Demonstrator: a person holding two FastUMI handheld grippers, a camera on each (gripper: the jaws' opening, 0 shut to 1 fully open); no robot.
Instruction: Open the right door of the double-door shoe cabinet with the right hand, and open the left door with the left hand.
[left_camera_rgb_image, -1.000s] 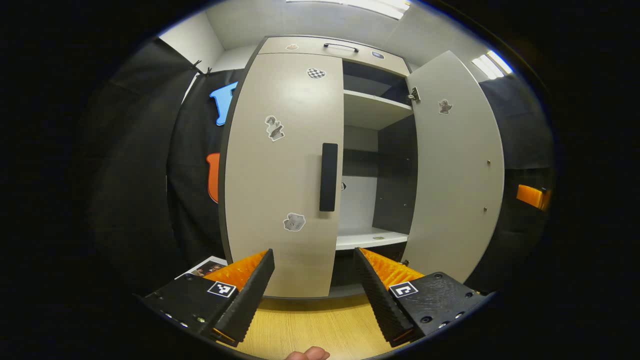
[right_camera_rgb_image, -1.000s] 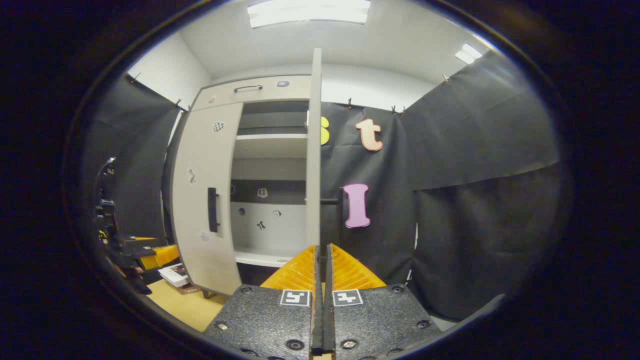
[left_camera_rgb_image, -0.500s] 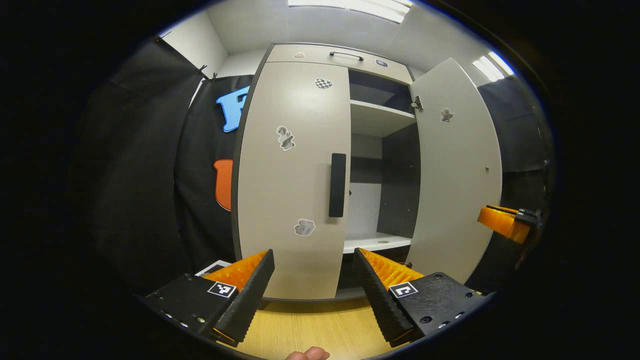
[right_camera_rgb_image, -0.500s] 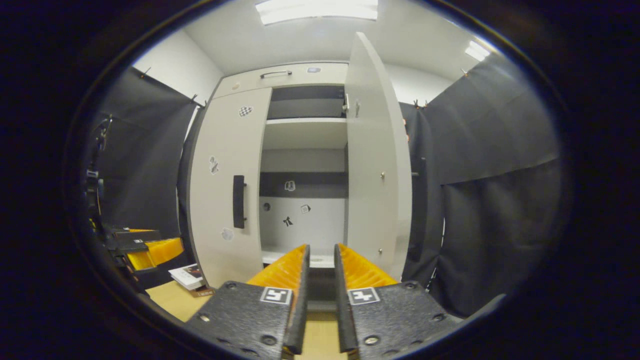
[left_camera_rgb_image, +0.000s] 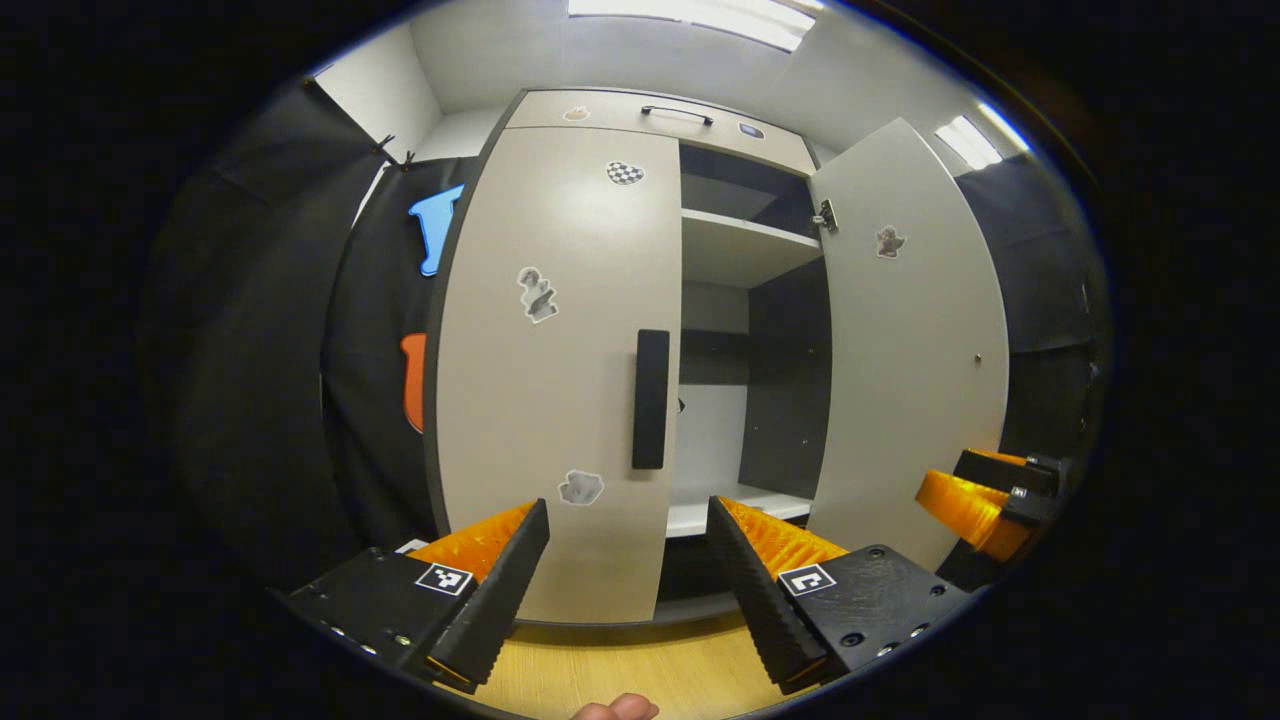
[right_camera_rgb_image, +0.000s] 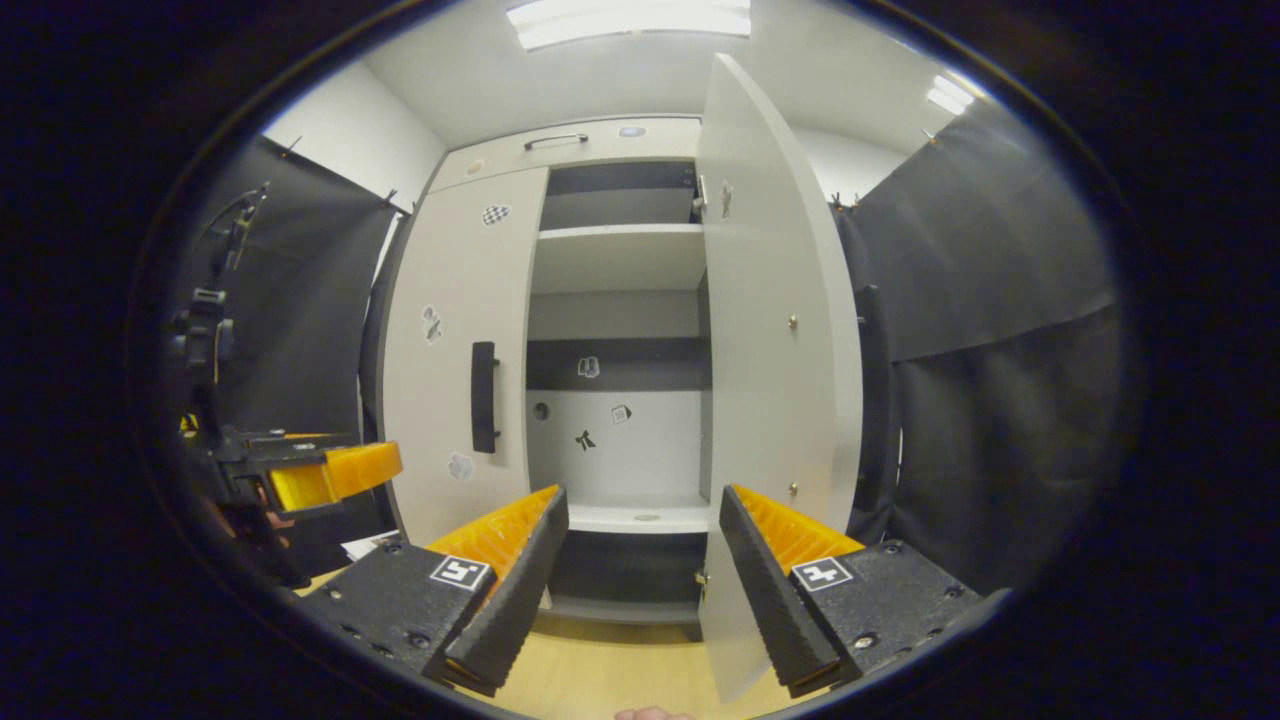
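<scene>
**Right door open, left door shut, both grippers empty**

Landmark: the shoe cabinet (left_camera_rgb_image: 640, 100), standing on the wood floor (left_camera_rgb_image: 620, 665).

The right door (left_camera_rgb_image: 910, 340) is swung wide off the cabinet front; its inner face shows. In the right gripper view the same door (right_camera_rgb_image: 765, 330) stands edge-on to the right of the opening, with its handle (right_camera_rgb_image: 868, 400) on the far side. The left door (left_camera_rgb_image: 555, 360) sits flush on the cabinet front, closed, with a black handle (left_camera_rgb_image: 650, 398) at its inner edge and stickers on its face. Bare shelves (right_camera_rgb_image: 615, 255) show inside.

The left gripper (left_camera_rgb_image: 628, 535) is in front of the cabinet, below the left door's handle, jaws spread wide, touching nothing. The right gripper (right_camera_rgb_image: 643, 520) faces the open compartment, jaws spread apart, holding nothing, clear of the right door. It also appears right of the open door (left_camera_rgb_image: 975, 505) in the left gripper view.
</scene>
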